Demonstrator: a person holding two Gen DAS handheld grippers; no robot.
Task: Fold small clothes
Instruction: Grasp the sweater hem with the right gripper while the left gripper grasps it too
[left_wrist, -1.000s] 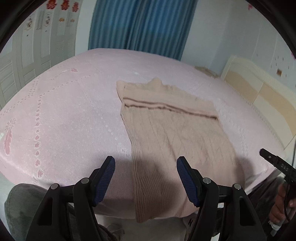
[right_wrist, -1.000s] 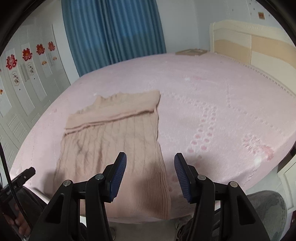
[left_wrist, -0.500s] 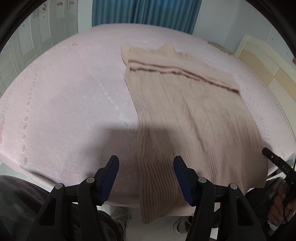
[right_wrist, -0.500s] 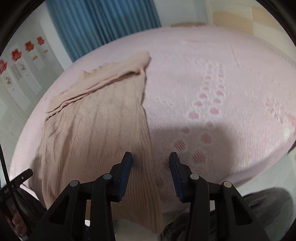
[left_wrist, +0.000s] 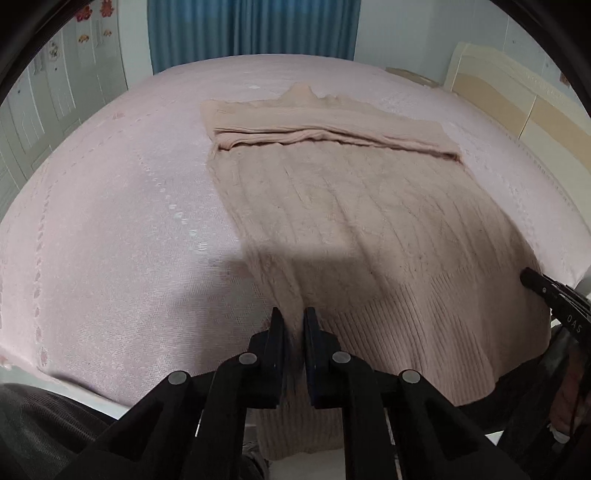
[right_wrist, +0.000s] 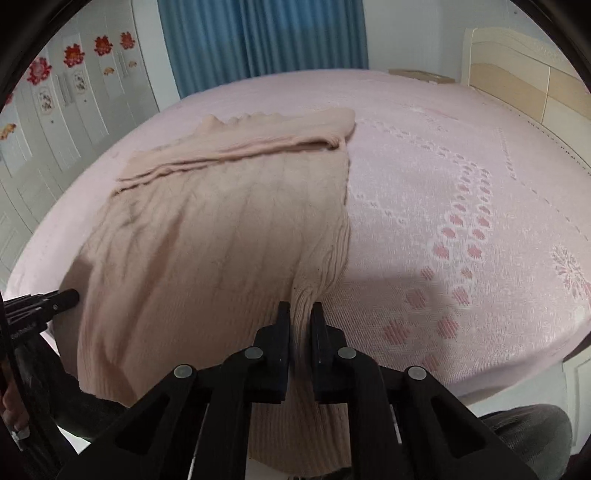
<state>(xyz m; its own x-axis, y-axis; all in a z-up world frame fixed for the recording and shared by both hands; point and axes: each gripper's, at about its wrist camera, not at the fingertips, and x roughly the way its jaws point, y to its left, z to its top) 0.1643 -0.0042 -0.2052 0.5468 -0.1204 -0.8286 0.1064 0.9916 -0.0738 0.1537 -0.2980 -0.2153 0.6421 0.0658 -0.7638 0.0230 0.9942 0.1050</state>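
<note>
- Sweater lies flat on the bed, hem hanging over the near edge.
- Left gripper and right gripper each pinch a hem side.
- Lift both evenly, carrying the hem ahead toward the collar.

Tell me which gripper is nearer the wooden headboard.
Right. The right gripper pinches the sweater at the edge facing the headboard; the left gripper pinches the opposite edge, with the whole sweater between it and the headboard.

A pink patterned bedspread covers the bed, with blue curtains, white wardrobe doors and a beige headboard behind.
</note>
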